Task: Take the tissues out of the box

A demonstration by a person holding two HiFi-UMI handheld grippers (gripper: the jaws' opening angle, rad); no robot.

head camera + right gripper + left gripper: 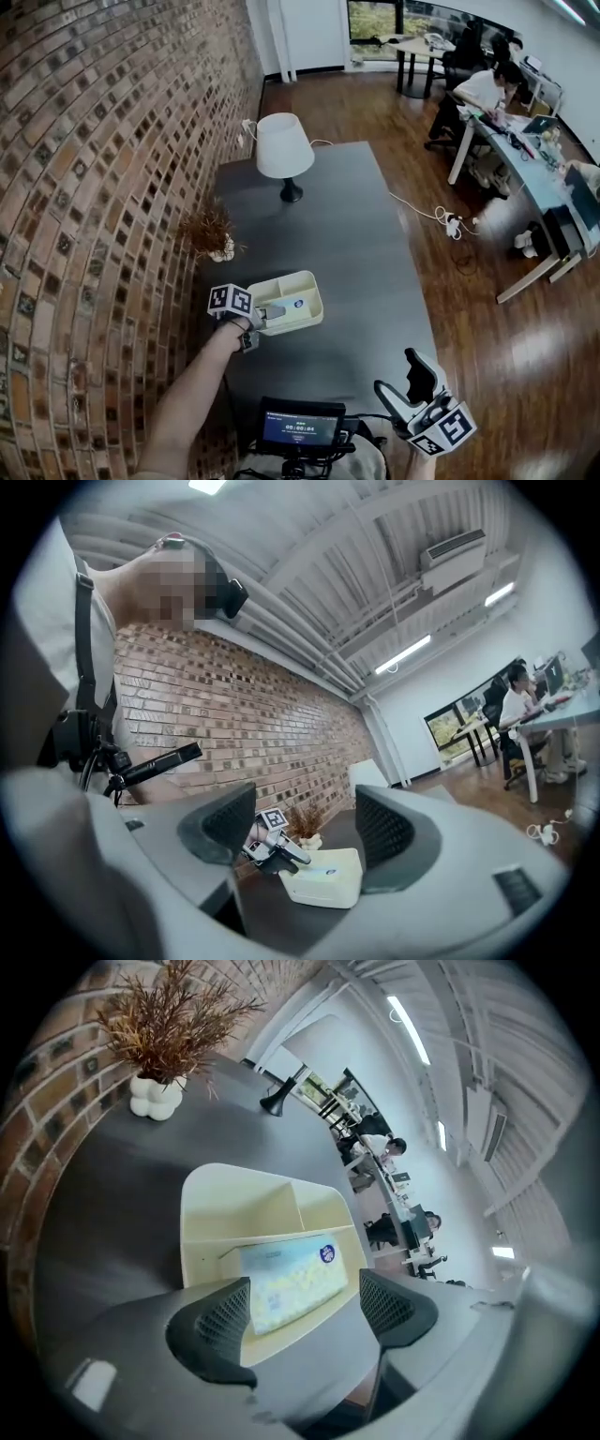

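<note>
A cream box [305, 281] with a divider stands on the dark table [356, 225] near its left edge. A pale blue tissue pack [292, 305] stands in the compartment nearest me. My left gripper [270, 314] reaches the box's near left rim. In the left gripper view the tissue pack [291, 1283] shows between the two mesh pads of the left gripper [305, 1290], and a narrow gap remains at the right pad. My right gripper [405, 384] hangs open and holds nothing off the table's near right corner. Its view shows the box [323, 878] and the left gripper [272, 847] far off.
A white table lamp [284, 150] stands at the table's far end. A dried plant in a white vase [211, 236] sits by the brick wall [94, 187]. A small screen [302, 427] is mounted near my body. People sit at desks [525, 159] at the right.
</note>
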